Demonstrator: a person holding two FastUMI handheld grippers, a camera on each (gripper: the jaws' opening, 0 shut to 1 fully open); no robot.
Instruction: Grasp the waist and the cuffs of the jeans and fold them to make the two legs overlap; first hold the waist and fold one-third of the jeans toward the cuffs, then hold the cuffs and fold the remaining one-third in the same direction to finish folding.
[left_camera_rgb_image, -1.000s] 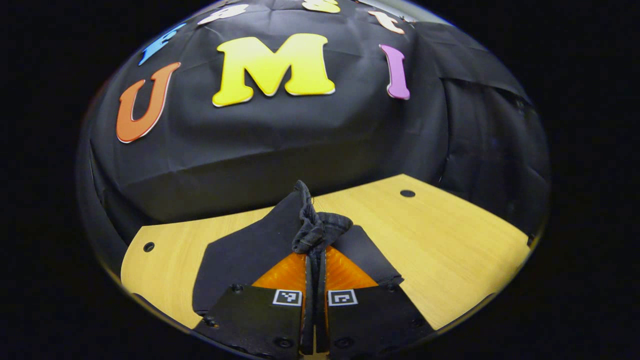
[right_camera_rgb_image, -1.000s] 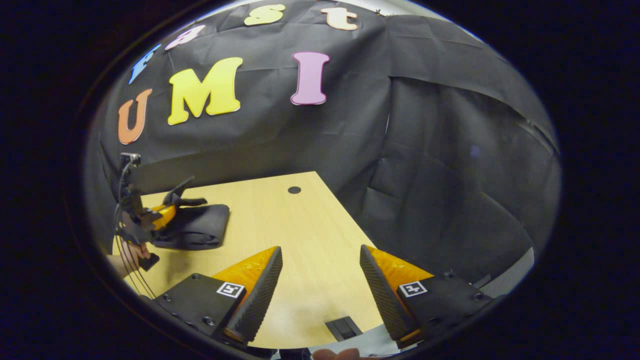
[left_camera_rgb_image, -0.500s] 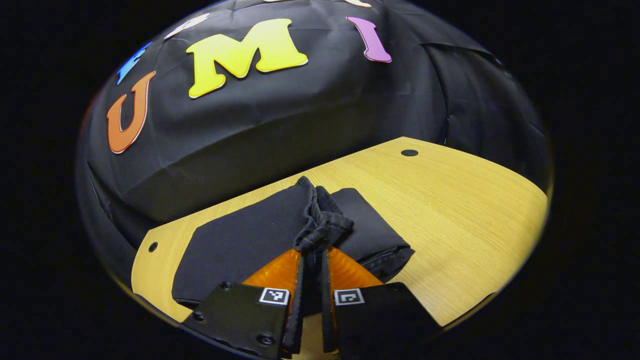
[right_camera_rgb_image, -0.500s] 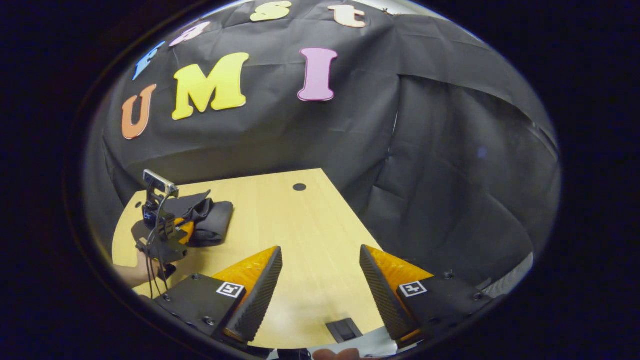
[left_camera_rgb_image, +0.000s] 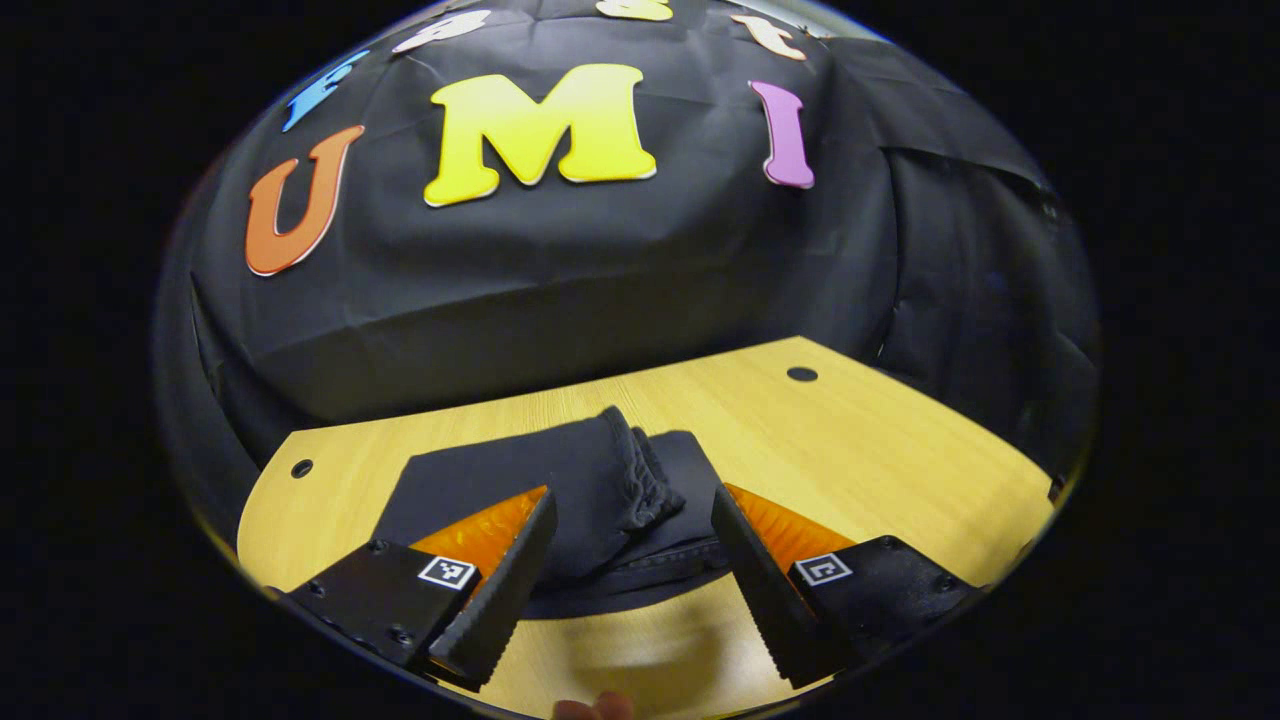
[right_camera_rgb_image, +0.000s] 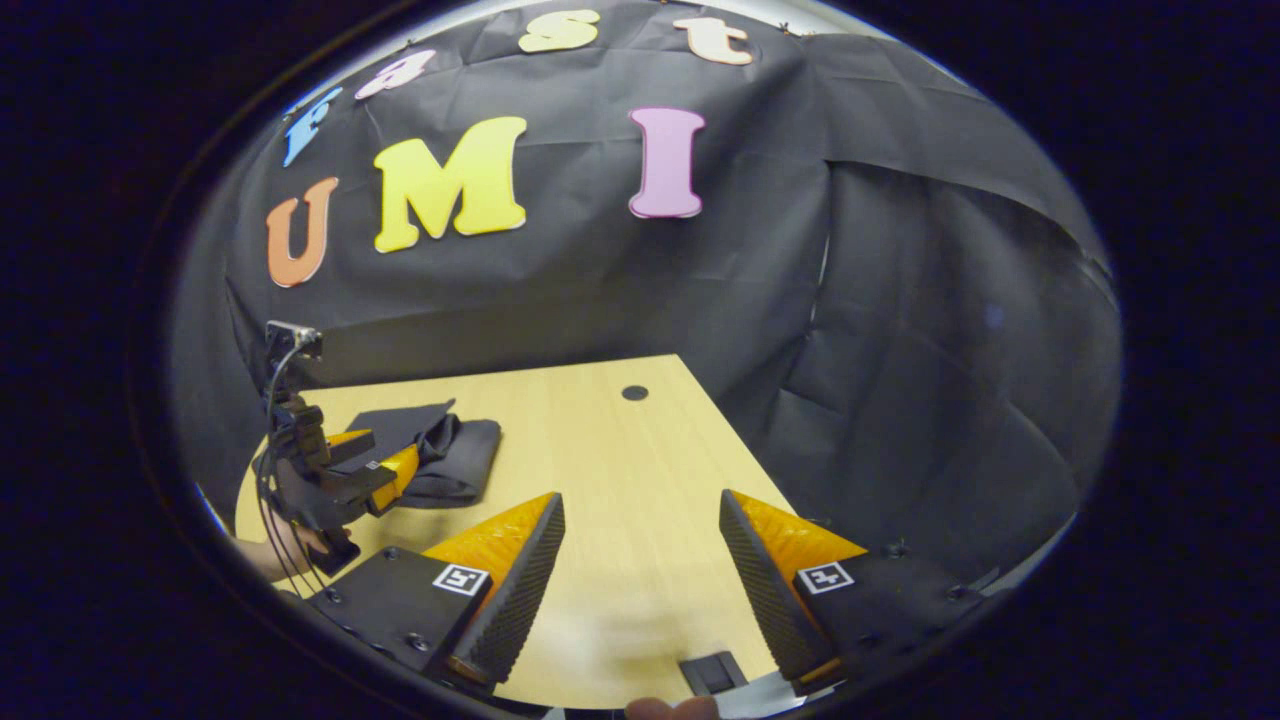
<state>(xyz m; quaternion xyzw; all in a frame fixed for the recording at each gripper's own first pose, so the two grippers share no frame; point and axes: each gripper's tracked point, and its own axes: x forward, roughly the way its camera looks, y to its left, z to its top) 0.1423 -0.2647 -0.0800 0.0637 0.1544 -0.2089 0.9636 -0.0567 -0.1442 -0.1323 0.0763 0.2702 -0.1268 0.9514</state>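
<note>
You have just let go. A second ago your left gripper (left_camera_rgb_image: 625, 570) was pinched tight on the bunched cuff end of the dark denim jeans (left_camera_rgb_image: 560, 490), carrying it over the pile; half a second ago it was lowering that end onto the stack, and now its fingers stand wide apart with the cloth lying free between them, touching neither as far as the left gripper view shows. I read that as the last third laid over, so the folding looks finished or nearly so; what remains is to draw the gripper back without snagging the hem.

The jeans now sit as a compact folded bundle on the pale wooden worktop (left_camera_rgb_image: 900, 450), toward its left end, near the rounded corner with the small hole (left_camera_rgb_image: 301, 467) and closer to the back edge than the front. In the right gripper view the same bundle (right_camera_rgb_image: 440, 455) lies just ahead of your left gripper (right_camera_rgb_image: 375, 470), well apart from your right one.

The bundle's long axis seems to run along the worktop's length, roughly parallel to the back edge. The released cuff hem (left_camera_rgb_image: 645, 480) lies on top as a rumpled ridge running front to back across the bundle. That ridge looks loose, so it may slump.

Your right gripper (right_camera_rgb_image: 640, 590) hangs over bare worktop near the front edge, fingers spread wide and holding nothing, by a small dark slot (right_camera_rgb_image: 712, 672).
</note>
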